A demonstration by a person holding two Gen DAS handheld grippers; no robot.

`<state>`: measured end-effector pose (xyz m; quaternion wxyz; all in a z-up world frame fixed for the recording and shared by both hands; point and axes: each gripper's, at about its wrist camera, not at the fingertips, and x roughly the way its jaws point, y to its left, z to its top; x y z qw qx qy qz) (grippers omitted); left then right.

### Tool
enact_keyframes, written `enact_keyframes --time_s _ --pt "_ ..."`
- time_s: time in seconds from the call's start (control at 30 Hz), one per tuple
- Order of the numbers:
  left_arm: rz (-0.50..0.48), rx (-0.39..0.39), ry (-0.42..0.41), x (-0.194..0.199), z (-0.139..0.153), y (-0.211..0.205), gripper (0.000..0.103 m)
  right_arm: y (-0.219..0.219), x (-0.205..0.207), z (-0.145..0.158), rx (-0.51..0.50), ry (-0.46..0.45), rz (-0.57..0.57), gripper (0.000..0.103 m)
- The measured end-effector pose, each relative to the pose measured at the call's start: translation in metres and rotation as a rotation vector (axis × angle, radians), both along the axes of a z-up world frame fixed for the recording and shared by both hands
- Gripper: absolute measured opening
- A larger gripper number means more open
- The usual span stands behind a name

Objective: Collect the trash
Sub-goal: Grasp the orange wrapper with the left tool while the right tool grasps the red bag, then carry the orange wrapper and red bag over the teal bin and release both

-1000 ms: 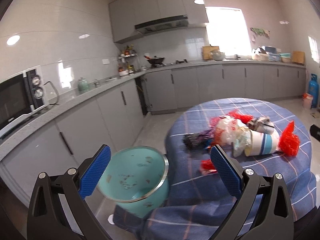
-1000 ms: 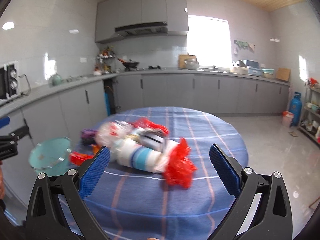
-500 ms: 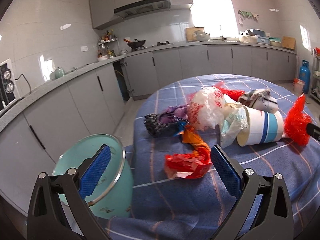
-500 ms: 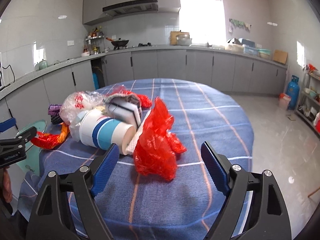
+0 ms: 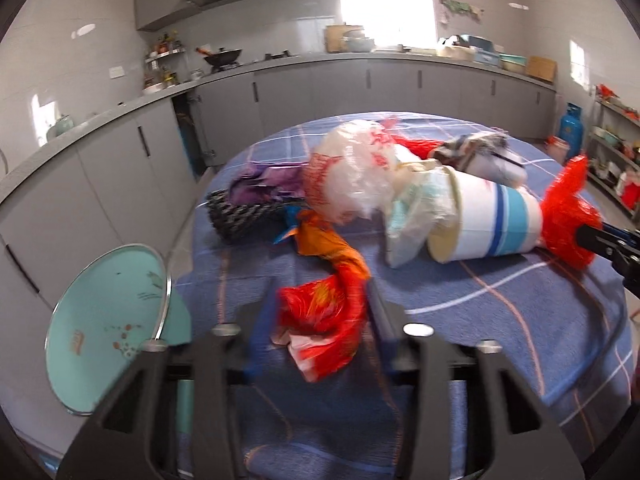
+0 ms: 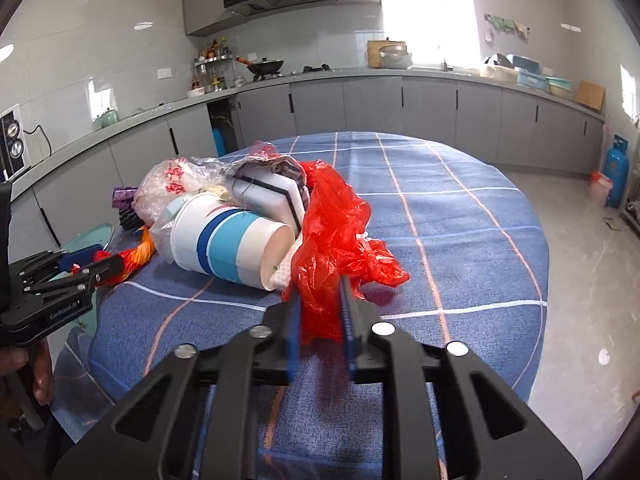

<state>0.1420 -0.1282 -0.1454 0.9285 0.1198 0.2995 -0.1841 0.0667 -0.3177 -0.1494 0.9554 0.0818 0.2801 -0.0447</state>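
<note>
A heap of trash lies on the round table with the blue checked cloth (image 5: 500,312). My left gripper (image 5: 320,332) is shut on a red and orange snack wrapper (image 5: 324,312) at the heap's near end. My right gripper (image 6: 320,320) is shut on a red plastic bag (image 6: 336,232); it also shows in the left wrist view (image 5: 564,220). The heap holds a white paper cup with blue stripes (image 6: 232,240), a clear printed bag (image 5: 352,176) and purple and dark wrappers (image 5: 248,200). A teal bin (image 5: 108,328) stands on the floor left of the table.
Grey kitchen cabinets and a counter (image 6: 360,100) run along the back and left walls. A blue gas cylinder (image 6: 618,168) stands at the far right on the floor. The left gripper's body (image 6: 52,292) shows at the left in the right wrist view.
Both grippers were open and have closed: the left on the red and orange wrapper, the right on the red plastic bag. Both moved closer to the heap.
</note>
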Motion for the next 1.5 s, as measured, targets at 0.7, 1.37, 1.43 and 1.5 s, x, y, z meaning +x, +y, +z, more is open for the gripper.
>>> enact_keyframes --time_s 0.7,1.37,1.43,1.5 --pt "-0.084 -0.052 -0.135 -0.061 0.069 0.036 0.012 0.039 -0.007 0.065 -0.025 -0.157 0.136 0.012" --pt "0.058 -0.096 -0.234 -0.051 0.107 0.097 0.010 0.099 0.037 0.092 0.005 -0.218 0.287 0.012" --pt "0.096 -0.090 -0.244 -0.045 0.107 0.106 0.010 0.109 0.046 0.096 0.012 -0.227 0.308 0.012" --pt "0.145 -0.078 -0.256 -0.040 0.106 0.117 0.010 0.118 0.054 0.100 0.018 -0.230 0.328 0.012"
